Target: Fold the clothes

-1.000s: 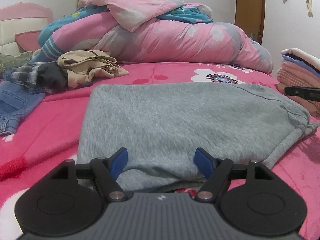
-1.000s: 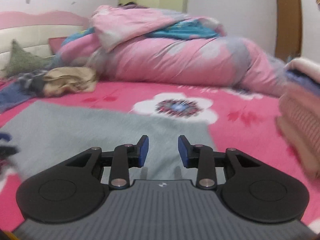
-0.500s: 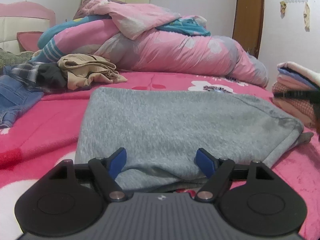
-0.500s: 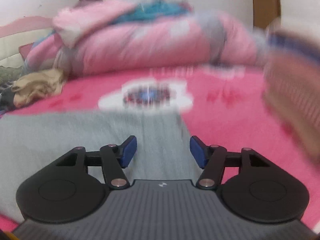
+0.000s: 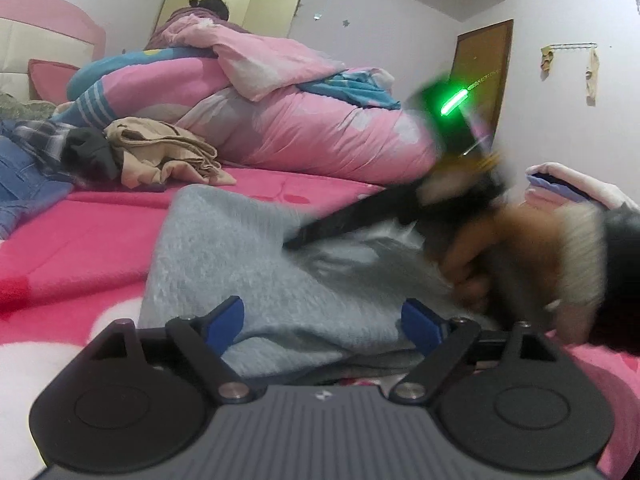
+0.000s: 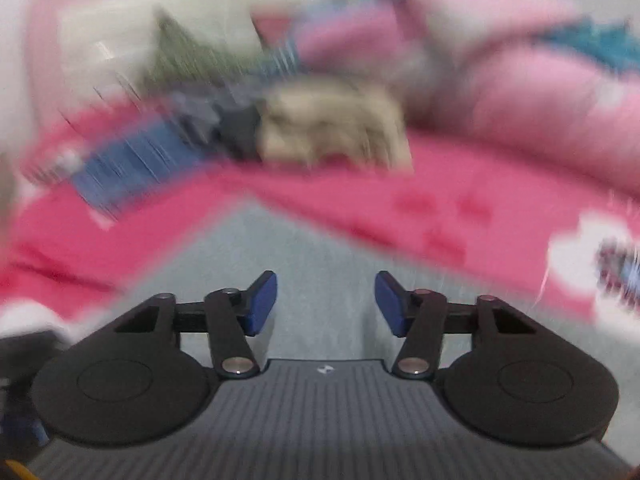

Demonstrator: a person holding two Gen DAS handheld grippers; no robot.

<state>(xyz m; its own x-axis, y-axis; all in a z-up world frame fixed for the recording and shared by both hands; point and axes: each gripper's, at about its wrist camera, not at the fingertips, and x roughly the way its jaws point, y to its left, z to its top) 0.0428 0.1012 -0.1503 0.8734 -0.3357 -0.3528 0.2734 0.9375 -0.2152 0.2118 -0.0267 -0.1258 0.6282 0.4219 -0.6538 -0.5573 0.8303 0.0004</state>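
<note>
Sweatshirt [image 5: 240,264], grey, fleece-like: lies flat on the pink floral bed cover [image 5: 80,248], just beyond the left gripper [image 5: 322,322].

Change: a second ago the right side of the garment lay spread toward the folded stack [image 5: 568,184]; now the right gripper [image 5: 304,238] has swept in across it, blurred, carried by a hand [image 5: 472,264], and the cloth there looks bunched and lifted. Judged: a fold of the right side toward the middle is under way.

Left gripper: fingers wide apart and have just been opening; the near hem lies between them, not pinched.

Right gripper [image 6: 326,306]: fingers part-way apart, just closing in; grey cloth beneath, nothing clamped.

Unfolded heap [image 5: 160,152] beyond, untouched.
</note>
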